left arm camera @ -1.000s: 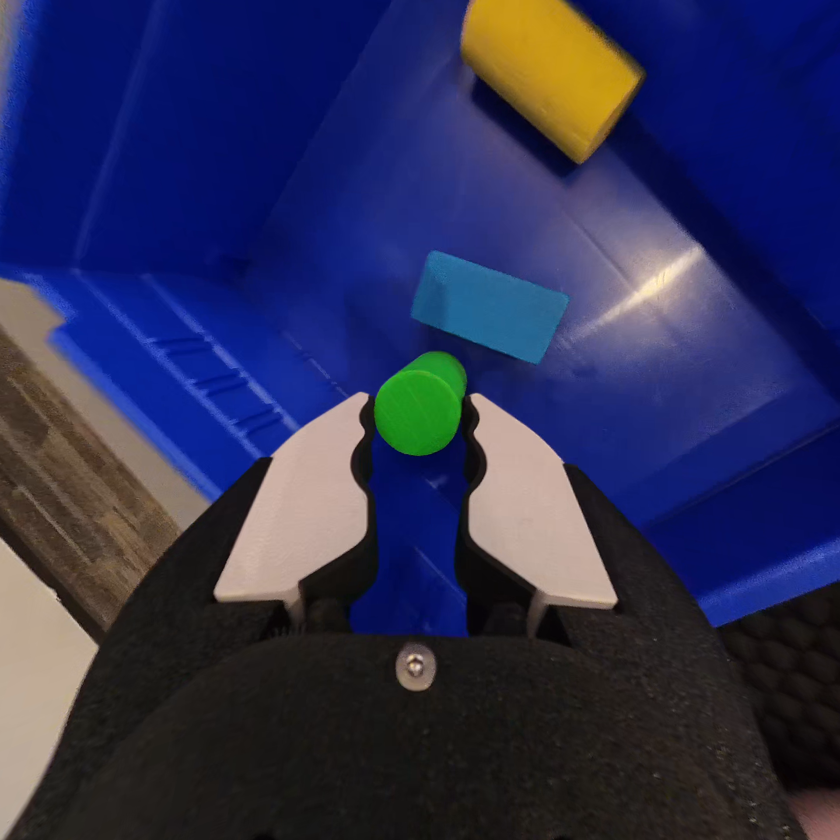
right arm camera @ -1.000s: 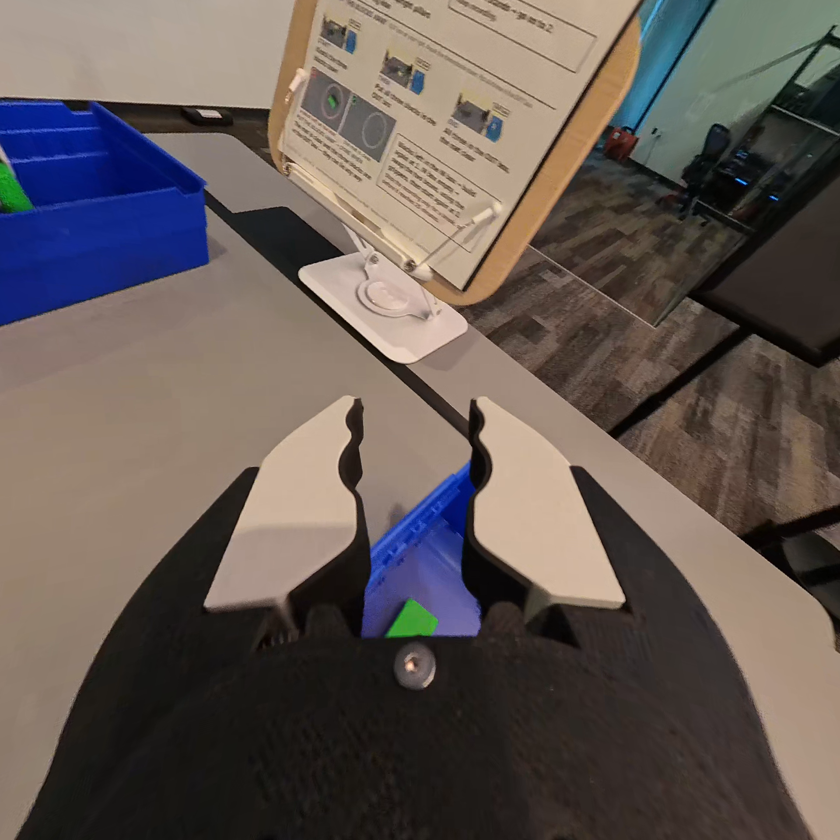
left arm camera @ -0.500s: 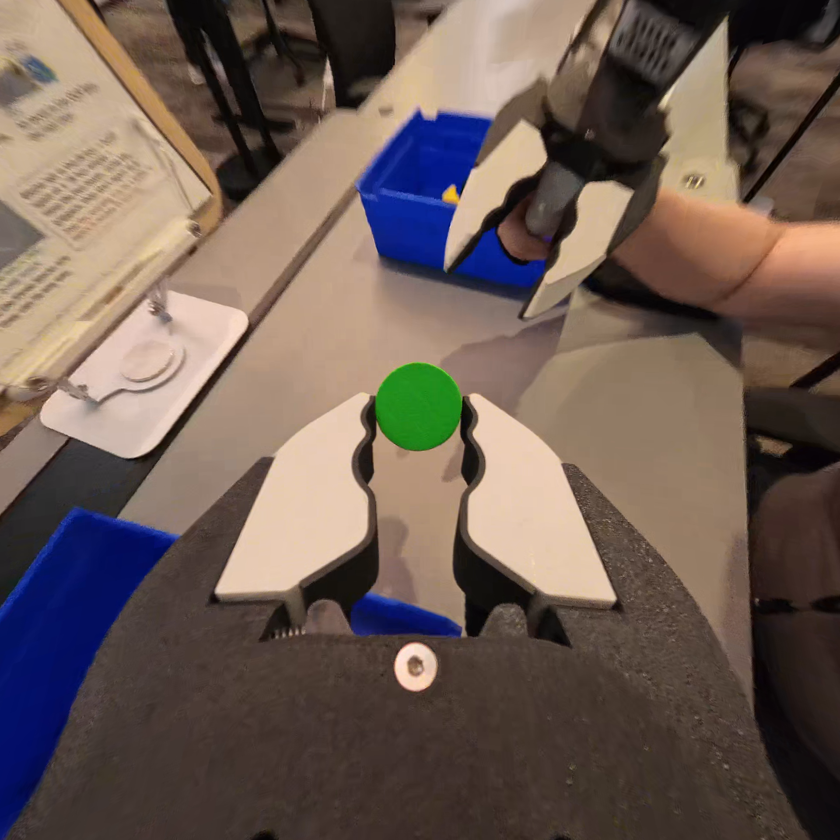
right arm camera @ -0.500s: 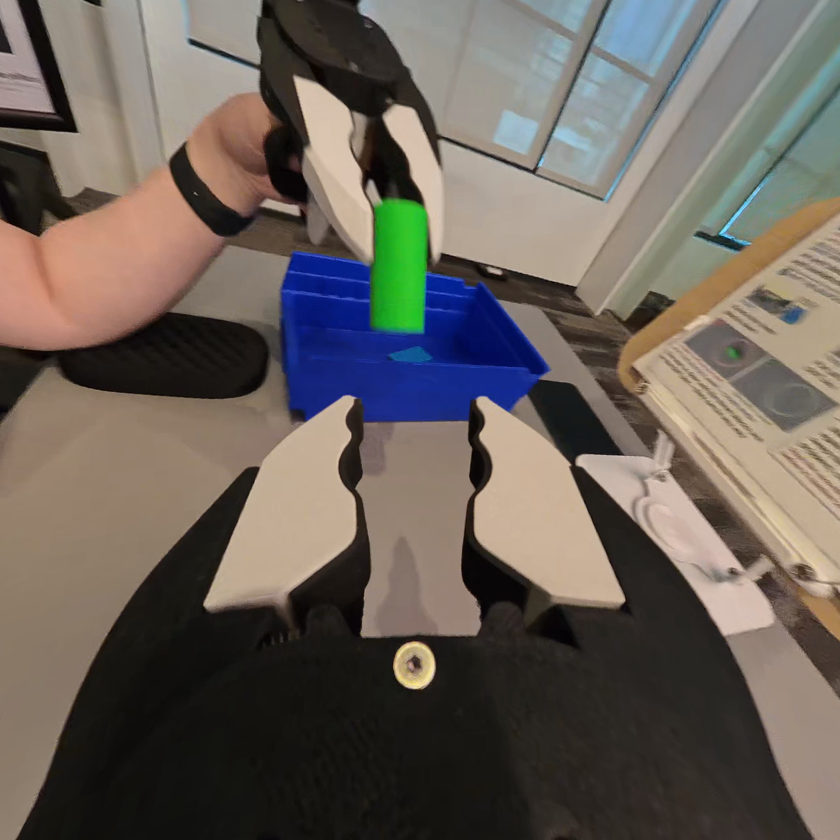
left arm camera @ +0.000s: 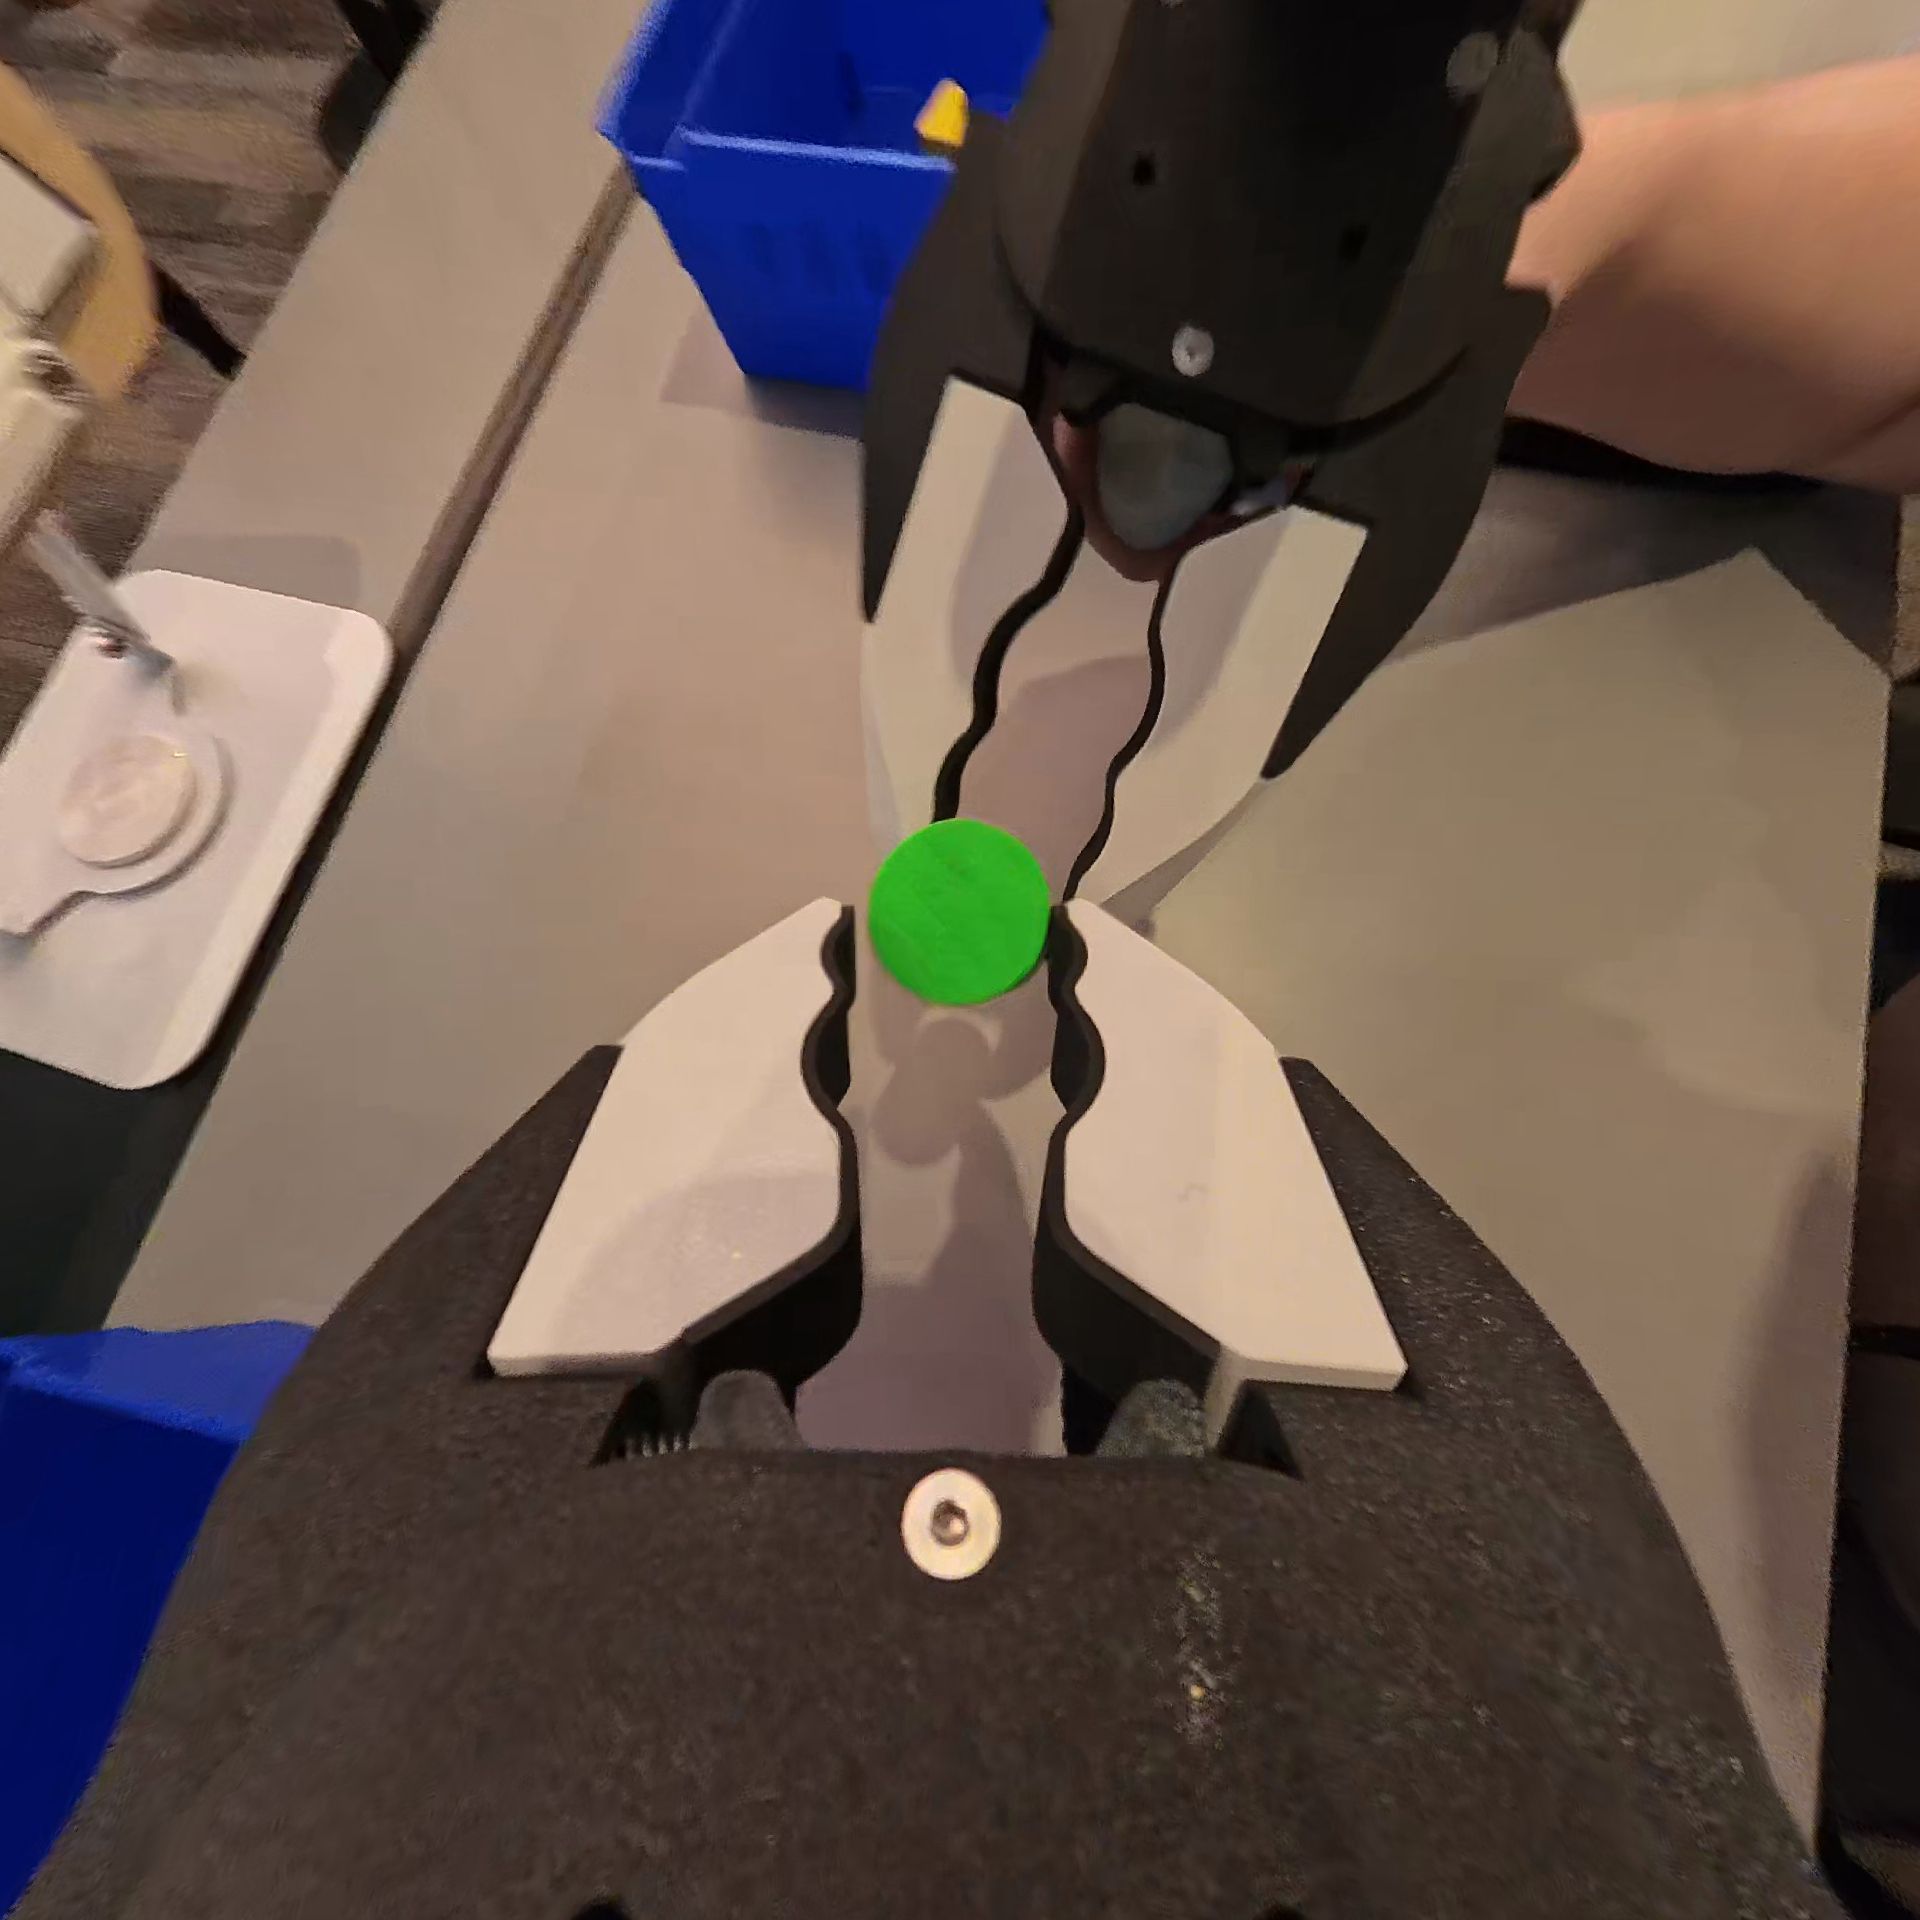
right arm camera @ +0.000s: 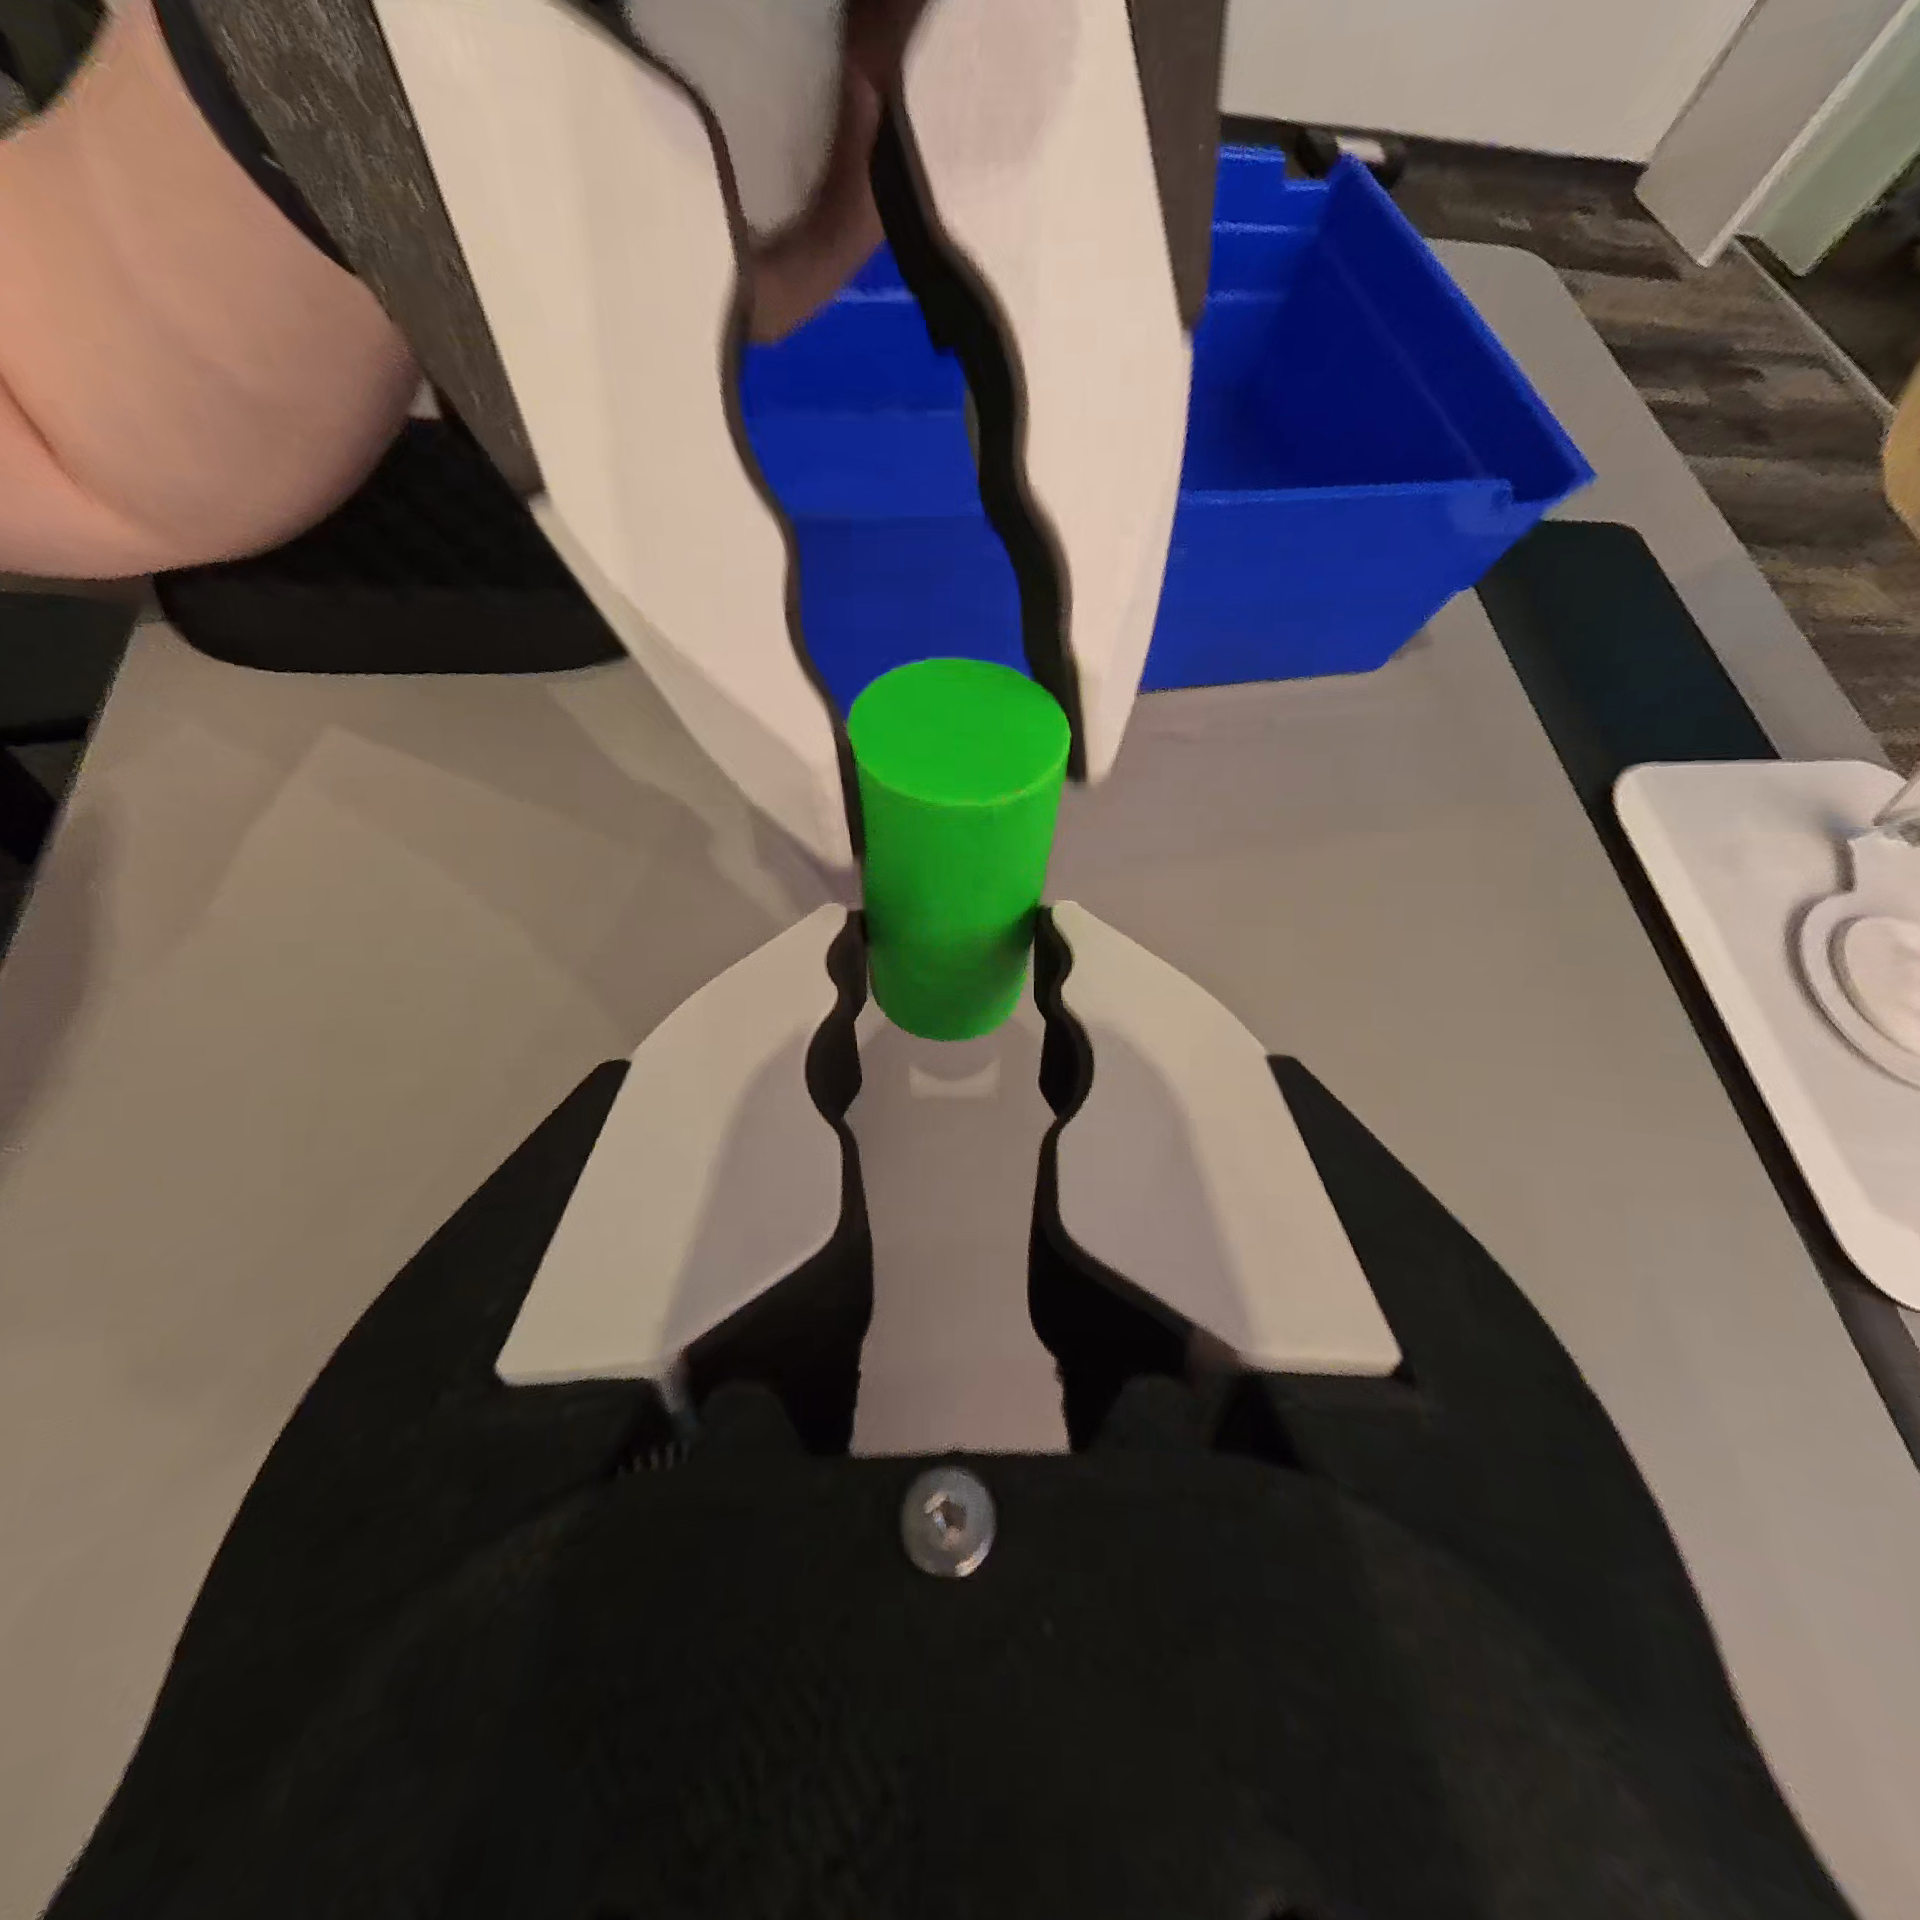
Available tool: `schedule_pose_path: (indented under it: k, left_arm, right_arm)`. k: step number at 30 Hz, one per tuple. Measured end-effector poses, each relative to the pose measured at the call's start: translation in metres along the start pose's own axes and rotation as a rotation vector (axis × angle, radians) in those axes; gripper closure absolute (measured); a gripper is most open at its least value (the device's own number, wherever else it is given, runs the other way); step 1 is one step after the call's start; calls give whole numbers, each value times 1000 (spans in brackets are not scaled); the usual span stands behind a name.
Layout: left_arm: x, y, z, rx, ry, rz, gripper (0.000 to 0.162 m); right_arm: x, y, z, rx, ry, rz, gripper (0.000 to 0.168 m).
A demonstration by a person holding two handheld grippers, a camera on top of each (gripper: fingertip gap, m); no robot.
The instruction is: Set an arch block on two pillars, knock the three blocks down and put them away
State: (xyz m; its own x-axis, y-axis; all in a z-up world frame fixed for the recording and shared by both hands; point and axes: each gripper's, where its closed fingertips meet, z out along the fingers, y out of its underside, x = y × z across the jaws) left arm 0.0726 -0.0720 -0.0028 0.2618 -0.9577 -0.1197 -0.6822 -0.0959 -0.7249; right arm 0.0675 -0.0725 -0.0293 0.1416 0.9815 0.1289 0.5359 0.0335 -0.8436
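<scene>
A green cylinder hangs in the air above the grey table, and I see it end-on in the left wrist view. My left gripper is shut on its upper part. My right gripper faces the left one and its fingertips press on the cylinder's lower part. The left gripper comes down from above in the right wrist view. The right gripper shows from the front in the left wrist view. No arch block is in view.
A blue bin with a yellow block stands behind the right gripper. A second blue bin stands behind the left gripper. A white stand base lies by the table edge. A forearm reaches in. Only a small space, under 4 cm, lies between the two pairs of fingers.
My left gripper lifted the green cylinder out of its blue bin and carried it over the table. The two grippers met and the right one narrowed around the cylinder's lower part.
</scene>
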Motion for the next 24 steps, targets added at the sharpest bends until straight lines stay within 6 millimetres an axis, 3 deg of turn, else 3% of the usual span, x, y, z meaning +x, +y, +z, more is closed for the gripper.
schedule_pose_path:
  k: [2,4,6,9,12,15,18,24]
  left_arm:
    - [-19,-3,-15,60,-47,-46,124]
    - [-51,4,-38,106,-142,-117,115]
    - [-95,24,-66,127,-294,-216,102]
    - [-139,68,-91,126,-402,-344,101]
    - [-158,112,-80,55,-357,-474,102]
    - [-180,151,-67,-56,-424,-653,107]
    - [-186,168,-47,-63,-396,-798,106]
    - [-191,199,-22,-178,-431,-874,101]
  right_arm:
    - [14,14,2,-30,38,15,136]
    - [38,29,4,-31,114,87,136]
    - [65,45,7,-1,196,221,137]
    - [93,79,11,-12,276,358,137]
    - [109,108,15,-53,322,388,137]
    - [118,123,16,-44,353,472,137]
    - [116,123,20,5,350,554,137]
    - [118,132,25,-62,401,479,136]
